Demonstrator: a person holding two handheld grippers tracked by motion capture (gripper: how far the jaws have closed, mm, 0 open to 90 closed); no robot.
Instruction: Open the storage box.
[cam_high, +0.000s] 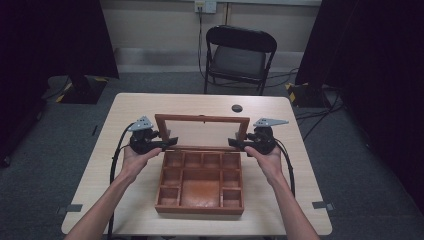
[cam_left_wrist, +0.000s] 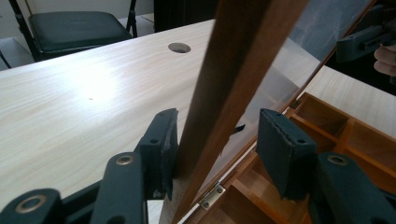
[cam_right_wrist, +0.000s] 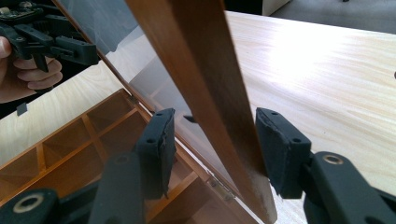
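Fingers (cam_left_wrist: 159, 149) of the left gripper (cam_left_wrist: 217, 147) stand apart on either side of the lid's (cam_high: 202, 131) left frame bar; in the left gripper view the pad nearer the bare tabletop (cam_high: 130, 107) looks to be against the wood, while the pad on the box side stands clear of it with a gap between. Fingers (cam_right_wrist: 280, 149) of the right gripper (cam_right_wrist: 215, 149) are likewise spread around the lid's right frame bar, the outer pad touching or nearly touching the wood and the inner one well off it. Neither pair is clamped tight on the bar.

Nearest the person, in the high view, two forearms reach in from the bottom, each hand (cam_high: 134, 161) wrapped around its gripper with a black cable trailing back along the tabletop. Between them sits an open wooden box (cam_high: 200, 185), its inside split into small compartments around one large central one. It lies near the middle of the tabletop, toward the near edge.

Just beyond, the lid rises from the box's far edge on small brass hinges (cam_left_wrist: 211, 195), tilted a little back from upright. It is a brown wooden frame around a clear pane.

Farther on, a round cable hole (cam_high: 237, 108) sits in the tabletop near its far edge. Behind the table stands a black folding chair (cam_high: 239, 57) on grey carpet, with dark curtains at both sides.
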